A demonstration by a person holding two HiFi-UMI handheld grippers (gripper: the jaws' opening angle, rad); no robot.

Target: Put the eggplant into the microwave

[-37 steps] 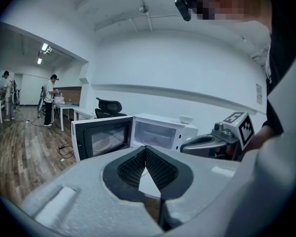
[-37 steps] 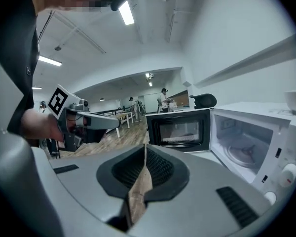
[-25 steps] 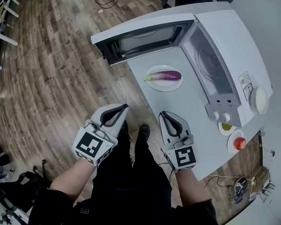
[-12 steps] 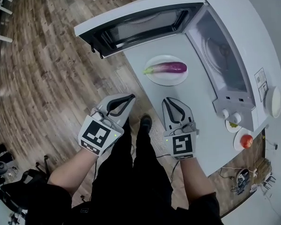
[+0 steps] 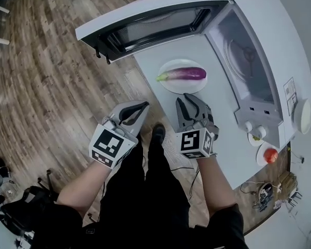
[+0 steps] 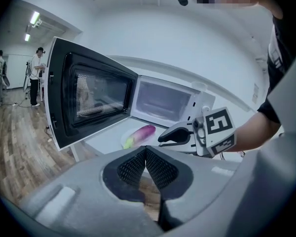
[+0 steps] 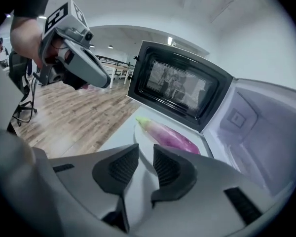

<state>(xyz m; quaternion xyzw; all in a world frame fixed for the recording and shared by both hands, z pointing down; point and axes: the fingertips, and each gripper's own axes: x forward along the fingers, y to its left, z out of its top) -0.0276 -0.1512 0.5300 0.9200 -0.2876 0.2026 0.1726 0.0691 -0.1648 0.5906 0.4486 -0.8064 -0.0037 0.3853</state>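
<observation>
A purple eggplant [image 5: 185, 74] with a green stem lies on a white plate [image 5: 172, 84] on the grey table, in front of the white microwave [image 5: 269, 30]. The microwave's door [image 5: 145, 22] is swung wide open and its cavity [image 5: 243, 61] is empty. My right gripper [image 5: 184, 101] hovers just short of the plate, its jaws a narrow gap apart with nothing between them. In the right gripper view the eggplant [image 7: 170, 135] lies straight beyond that gripper [image 7: 145, 158]. My left gripper [image 5: 143, 107] hangs over the floor off the table's edge, shut and empty [image 6: 145, 149].
Two small plates, one with a tomato [image 5: 270, 154] and one with something green [image 5: 256, 137], sit on the table beside the microwave's control side. A white bowl [image 5: 303, 115] rests on the microwave's top. Wooden floor [image 5: 46, 87] lies to the left; cables [image 5: 267, 193] trail below the table.
My right gripper has moved forward to the plate's near rim and its jaws have parted slightly. The left gripper has barely shifted and stays shut.
</observation>
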